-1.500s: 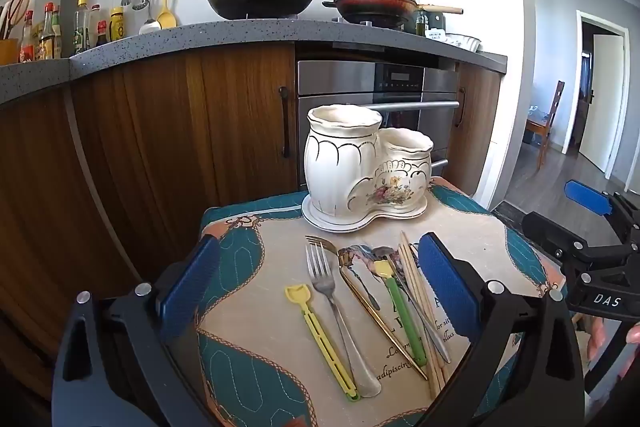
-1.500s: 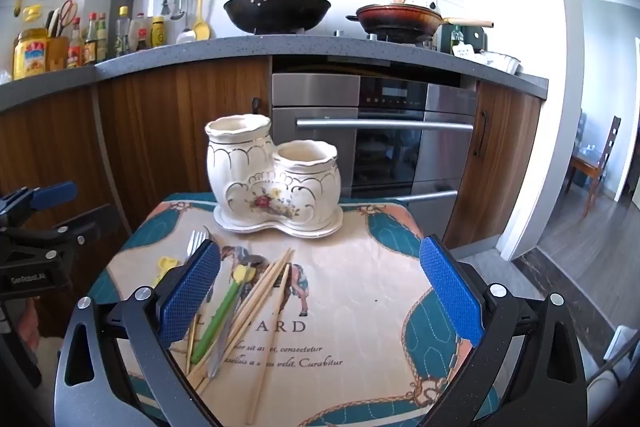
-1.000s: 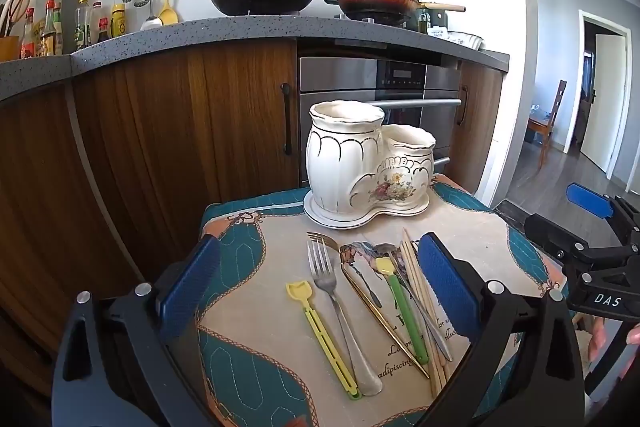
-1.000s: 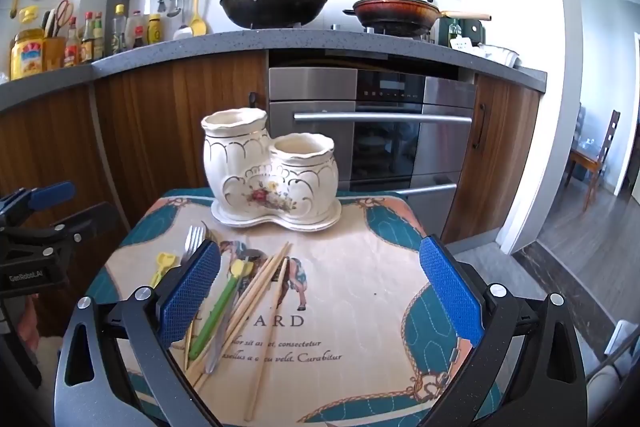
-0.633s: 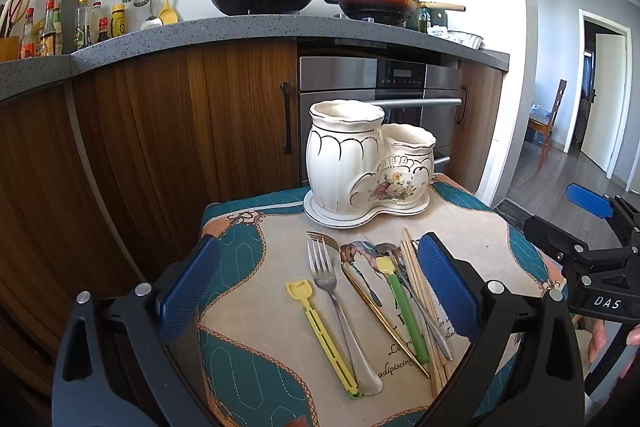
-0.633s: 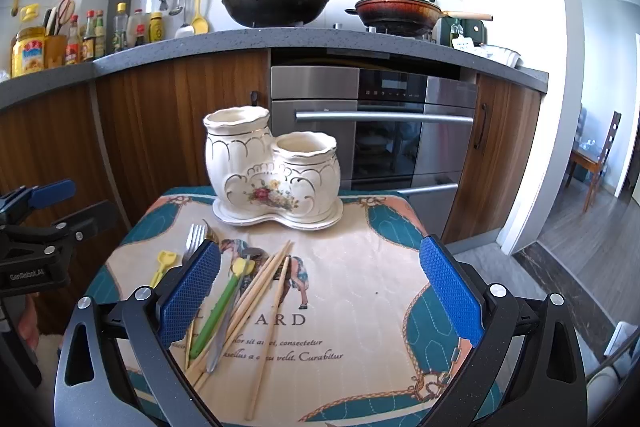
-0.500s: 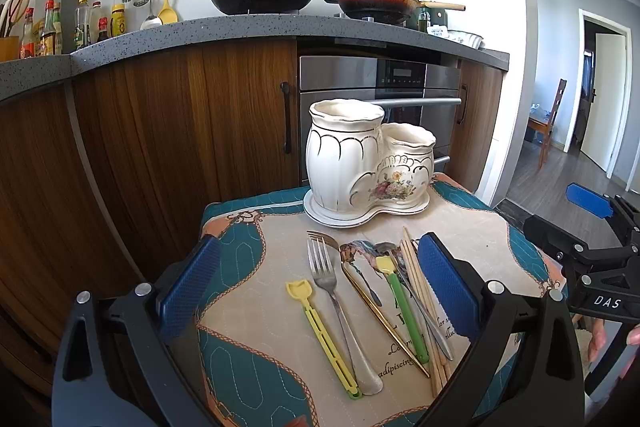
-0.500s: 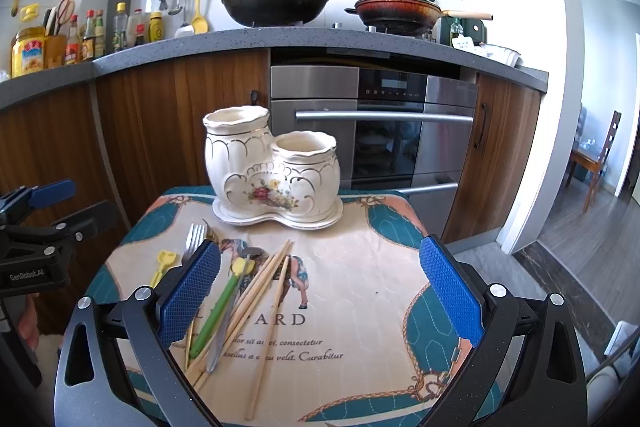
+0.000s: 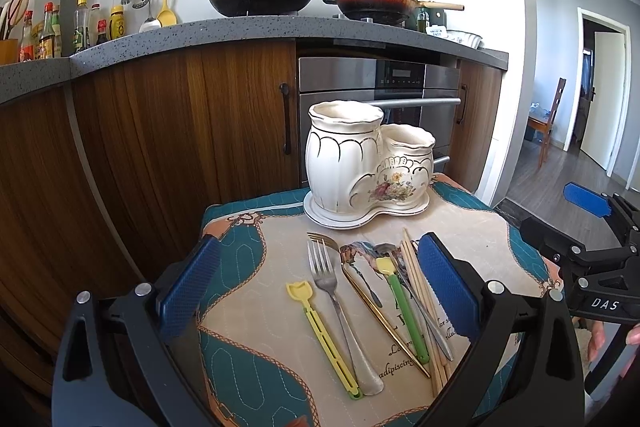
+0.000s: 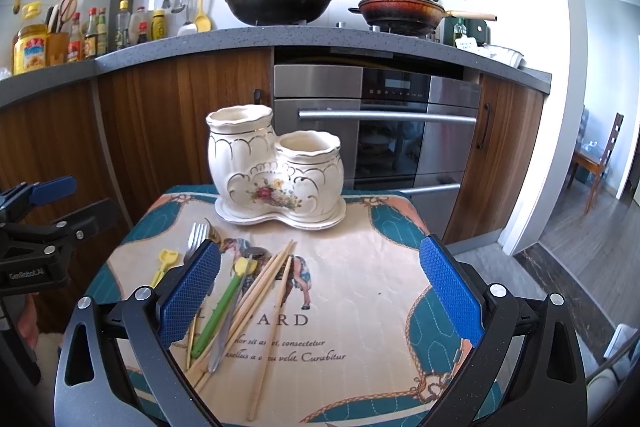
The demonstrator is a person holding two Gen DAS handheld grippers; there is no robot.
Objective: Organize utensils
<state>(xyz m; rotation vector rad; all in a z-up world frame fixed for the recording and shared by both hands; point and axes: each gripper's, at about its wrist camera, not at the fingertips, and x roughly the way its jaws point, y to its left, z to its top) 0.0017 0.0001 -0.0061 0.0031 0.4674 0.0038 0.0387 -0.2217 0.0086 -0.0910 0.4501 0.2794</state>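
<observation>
While both tools hover: your left gripper (image 9: 320, 291) and right gripper (image 10: 320, 291) each have jaws spread wide, holding nothing.
Utensils: lower centre of the left wrist view, loose on the printed table mat (image 9: 248, 355), below the ceramic two-cup holder (image 9: 368, 163).
Steel fork (image 9: 336, 303): stiff, smooth, likely slippery; pinch the narrow mid-handle.
Yellow plastic pick (image 9: 320, 327): light, thin; it may skate away, so press down as you close.
Green-handled spoon (image 9: 404, 311) and gold utensil (image 9: 380, 311): overlapping; lift one and the others may drag.
Chopsticks (image 10: 276, 287): light, round, prone to roll; grip near the middle.
Holder: looks fragile and heavy; lower utensils in gently.
</observation>
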